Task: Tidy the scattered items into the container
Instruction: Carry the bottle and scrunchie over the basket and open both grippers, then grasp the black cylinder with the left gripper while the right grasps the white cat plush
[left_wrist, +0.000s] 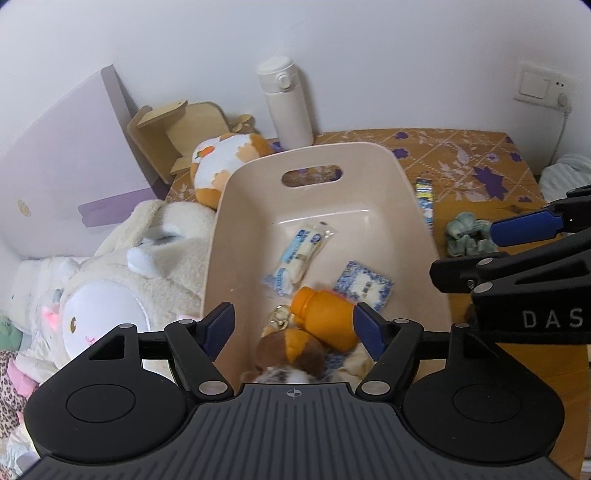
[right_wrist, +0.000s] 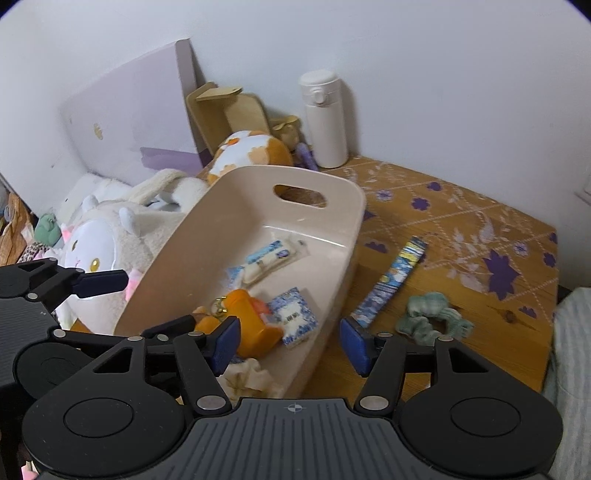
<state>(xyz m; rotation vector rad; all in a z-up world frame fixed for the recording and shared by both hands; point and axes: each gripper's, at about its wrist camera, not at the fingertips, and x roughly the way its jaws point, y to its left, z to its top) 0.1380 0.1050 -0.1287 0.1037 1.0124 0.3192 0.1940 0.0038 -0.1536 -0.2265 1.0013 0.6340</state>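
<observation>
White wall behind, wooden table (right_wrist: 461, 332) with a purple-flowered cloth. Beige container (right_wrist: 343, 206) sits on it near the left edge, plush toys crowding its far side.

Already in the container: orange bottle (left_wrist: 325, 317), a blue-white wrapped packet (left_wrist: 299, 254), a small square blue packet (left_wrist: 364, 284), a brown plush keychain (left_wrist: 291, 350) at the near end. They lie jumbled, as dropped things would.

My left gripper (left_wrist: 293, 328) hovers over the container's near end, jaws wide, nothing between the pads. My right gripper (right_wrist: 288, 341) straddles the container's right wall, also wide and empty; probably just clear of a drop.

Outside on the table: a long blue strip packet (right_wrist: 391, 280) just beside the container, and a green scrunchie (right_wrist: 432, 314) nearer my right gripper. Likely next targets.

Hard to read: printing on the packets. My left gripper's body cuts off the keychain's lower part and the pale cloth beneath.
</observation>
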